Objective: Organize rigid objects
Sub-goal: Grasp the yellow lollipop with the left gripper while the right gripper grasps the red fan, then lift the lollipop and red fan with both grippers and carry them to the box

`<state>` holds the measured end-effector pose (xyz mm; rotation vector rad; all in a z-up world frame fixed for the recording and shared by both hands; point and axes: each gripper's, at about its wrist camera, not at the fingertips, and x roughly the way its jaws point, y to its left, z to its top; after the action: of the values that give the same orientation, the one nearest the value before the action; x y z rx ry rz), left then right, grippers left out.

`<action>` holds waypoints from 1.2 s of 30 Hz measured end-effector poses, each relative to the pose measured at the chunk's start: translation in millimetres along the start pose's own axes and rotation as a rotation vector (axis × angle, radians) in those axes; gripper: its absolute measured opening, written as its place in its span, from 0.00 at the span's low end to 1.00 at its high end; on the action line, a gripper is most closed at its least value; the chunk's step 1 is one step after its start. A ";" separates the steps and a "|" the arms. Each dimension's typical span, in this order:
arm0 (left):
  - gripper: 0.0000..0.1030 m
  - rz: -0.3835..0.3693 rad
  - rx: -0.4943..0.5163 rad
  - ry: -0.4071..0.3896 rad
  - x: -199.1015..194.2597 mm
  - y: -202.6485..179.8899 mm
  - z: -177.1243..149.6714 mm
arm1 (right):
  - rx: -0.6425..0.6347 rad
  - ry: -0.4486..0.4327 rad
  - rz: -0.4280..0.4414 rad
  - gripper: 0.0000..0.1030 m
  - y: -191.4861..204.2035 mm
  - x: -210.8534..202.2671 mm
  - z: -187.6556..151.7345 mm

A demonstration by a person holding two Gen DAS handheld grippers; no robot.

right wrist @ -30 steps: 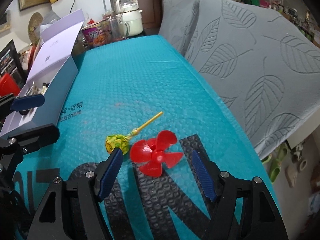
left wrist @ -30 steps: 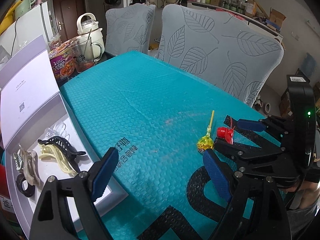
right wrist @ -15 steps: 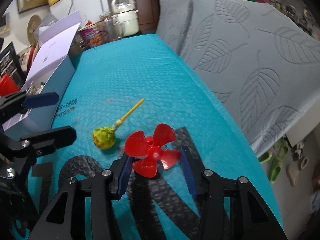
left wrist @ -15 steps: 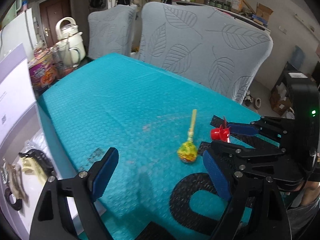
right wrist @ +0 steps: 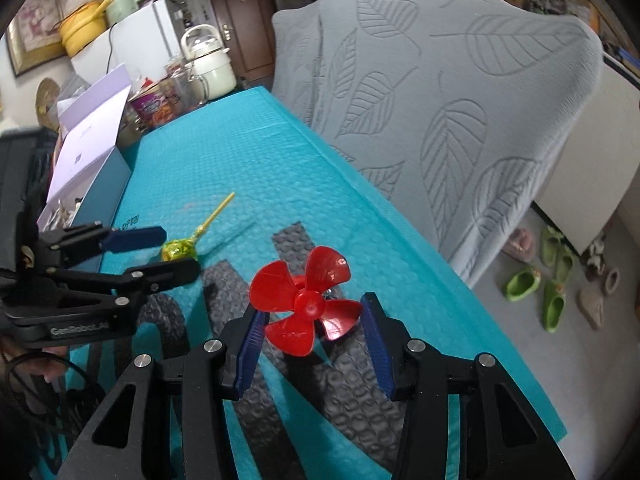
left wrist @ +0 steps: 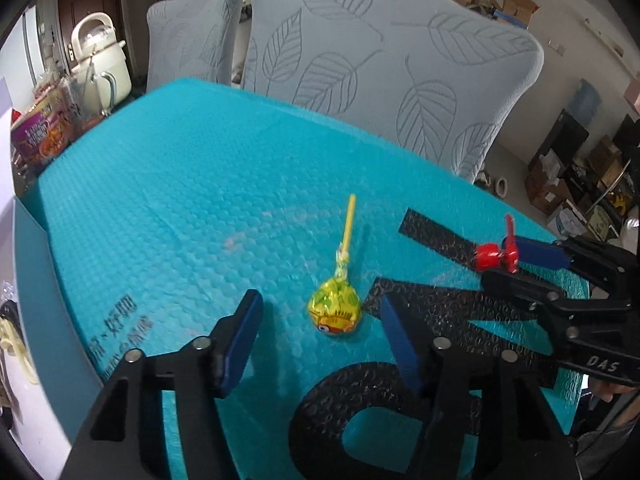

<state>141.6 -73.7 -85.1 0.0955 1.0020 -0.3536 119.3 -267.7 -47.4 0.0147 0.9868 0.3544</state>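
Observation:
A yellow-wrapped lollipop with a yellow stick lies on the teal bubble mat. My left gripper hangs low over it, its jaws closing; the candy head sits between the blue pads, which do not touch it. In the right wrist view the lollipop shows between the left gripper's fingertips. A red four-blade propeller is clamped between my right gripper's pads, raised off the mat. From the left wrist view the propeller sits in the right gripper at the right.
An open white box holding hair clips stands at the mat's left edge. Two chairs in grey leaf-pattern covers line the far side. A noodle cup and a white cooker stand at the far corner. Slippers lie on the floor.
My left gripper came down over the lollipop and its jaws narrowed around it. My right gripper closed on the red propeller and raised it off the mat.

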 end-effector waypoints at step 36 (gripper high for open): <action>0.24 0.078 0.015 -0.122 -78.9 -22.6 -35.1 | 0.001 -0.069 0.032 0.45 30.3 -40.5 -19.8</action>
<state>67.3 -67.1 -36.1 0.1246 0.8728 -0.2918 74.3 -254.2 -20.2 0.0434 0.9189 0.3808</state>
